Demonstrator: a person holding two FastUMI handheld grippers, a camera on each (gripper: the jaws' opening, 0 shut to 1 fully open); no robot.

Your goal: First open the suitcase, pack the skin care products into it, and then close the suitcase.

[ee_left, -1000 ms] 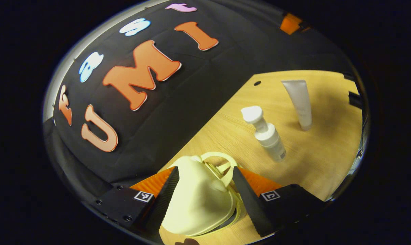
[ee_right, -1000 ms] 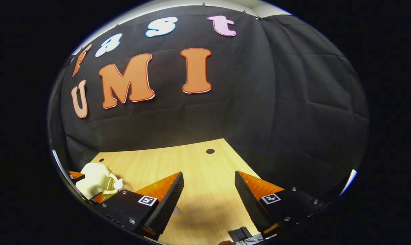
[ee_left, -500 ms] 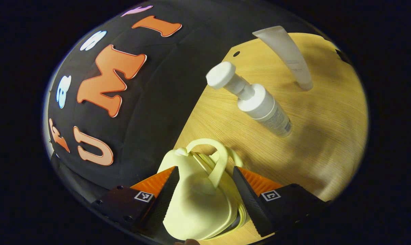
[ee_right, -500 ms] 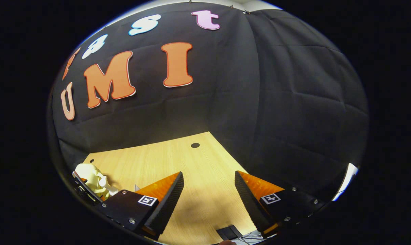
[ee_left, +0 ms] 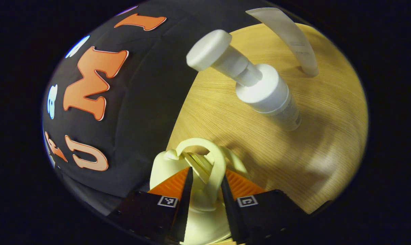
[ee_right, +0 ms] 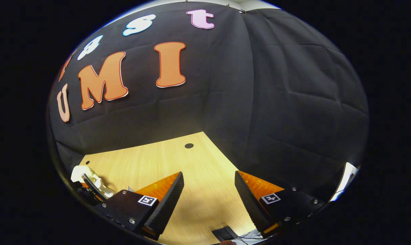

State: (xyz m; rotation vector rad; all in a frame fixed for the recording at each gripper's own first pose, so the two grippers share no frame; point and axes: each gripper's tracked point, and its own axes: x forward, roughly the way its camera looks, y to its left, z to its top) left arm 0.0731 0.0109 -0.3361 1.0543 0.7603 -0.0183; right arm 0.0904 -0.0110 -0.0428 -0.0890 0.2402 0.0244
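Left tongs have narrowed onto the smooth pale-yellow suitcase handle, gripping it over the woodgrain desk; white pump bottle stands beyond. Right tongs gape, unloaded.

**Suitcase and two skin care items on the table**

The small pale yellow suitcase stands on the wooden table with its arched handle up; it seems closed, though the seam is partly hidden. Near it stands a white pump bottle, upright. A white tube stands on its cap, farther back.
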